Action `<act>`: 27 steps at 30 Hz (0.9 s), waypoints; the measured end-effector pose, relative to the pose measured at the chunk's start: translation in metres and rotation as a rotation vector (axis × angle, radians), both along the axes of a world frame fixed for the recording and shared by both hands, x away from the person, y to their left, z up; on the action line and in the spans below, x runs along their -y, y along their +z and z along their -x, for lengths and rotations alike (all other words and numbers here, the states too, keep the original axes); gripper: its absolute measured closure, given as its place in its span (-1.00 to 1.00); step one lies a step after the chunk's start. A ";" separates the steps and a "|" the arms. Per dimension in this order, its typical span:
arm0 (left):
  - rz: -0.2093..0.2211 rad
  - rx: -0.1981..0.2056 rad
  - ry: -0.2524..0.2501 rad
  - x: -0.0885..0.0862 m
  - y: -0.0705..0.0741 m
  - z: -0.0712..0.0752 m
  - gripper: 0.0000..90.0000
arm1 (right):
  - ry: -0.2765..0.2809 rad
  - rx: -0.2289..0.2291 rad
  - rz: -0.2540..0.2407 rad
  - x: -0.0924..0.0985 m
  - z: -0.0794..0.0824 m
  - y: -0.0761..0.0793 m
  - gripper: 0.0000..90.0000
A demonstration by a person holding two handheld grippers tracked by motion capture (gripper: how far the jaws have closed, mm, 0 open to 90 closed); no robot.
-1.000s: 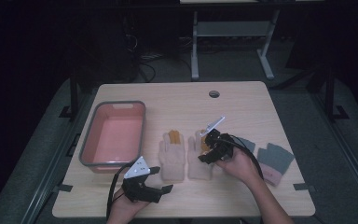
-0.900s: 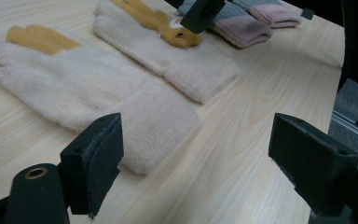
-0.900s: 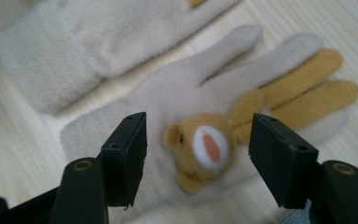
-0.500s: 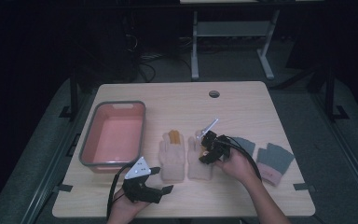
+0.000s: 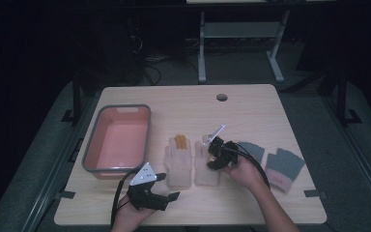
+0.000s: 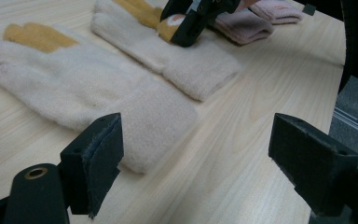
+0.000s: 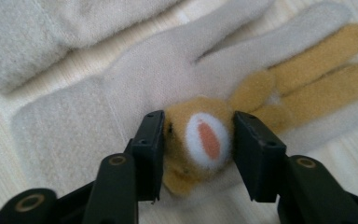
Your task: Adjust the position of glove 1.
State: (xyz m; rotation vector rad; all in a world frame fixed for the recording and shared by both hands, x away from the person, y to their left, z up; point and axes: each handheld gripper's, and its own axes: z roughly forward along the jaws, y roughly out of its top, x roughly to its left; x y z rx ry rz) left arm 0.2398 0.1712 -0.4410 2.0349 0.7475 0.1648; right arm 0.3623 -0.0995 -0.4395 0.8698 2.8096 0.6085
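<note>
Two cream gloves with tan fingers lie side by side at the table's middle. The left glove [image 5: 178, 162] [image 6: 74, 93] lies flat. The right glove [image 5: 206, 174] [image 7: 98, 102] bears a tan plush animal face [image 7: 205, 140]. My right gripper [image 5: 213, 155] [image 7: 198, 140] points down onto that glove. Its jaws have just been closing, and both pads now touch the sides of the plush face. My left gripper [image 5: 170, 186] [image 6: 198, 140] rests near the front edge, open, with bare wood between its fingers and the left glove's cuff just ahead.
A pink bin with a grey rim [image 5: 117, 107] stands at the left. Two grey and pink gloves [image 5: 284, 166] [image 6: 247, 23] lie to the right of my right hand. A cable hole [image 5: 221, 97] sits near the table's far edge.
The right gripper's jaws have narrowed around the plush face on the right glove, and the hand has shifted only slightly. The left gripper has kept still.
</note>
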 end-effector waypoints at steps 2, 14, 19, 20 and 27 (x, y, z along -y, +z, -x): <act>0.003 -0.001 0.001 0.000 0.000 0.000 -0.60 | 0.004 0.005 0.004 0.000 0.000 0.001 0.29; 0.018 -0.008 0.002 -0.001 0.000 -0.001 -0.60 | 0.033 0.027 -0.002 0.000 0.004 0.012 0.36; 0.019 -0.011 0.002 -0.001 0.000 0.000 -0.60 | 0.043 0.036 -0.023 0.002 0.007 0.017 0.36; 0.023 -0.012 0.006 -0.001 0.000 0.000 -0.60 | 0.047 0.038 -0.023 0.003 0.007 0.020 0.37; 0.029 -0.021 0.014 -0.002 0.000 -0.001 -0.60 | 0.063 0.058 -0.028 0.005 0.010 0.030 0.37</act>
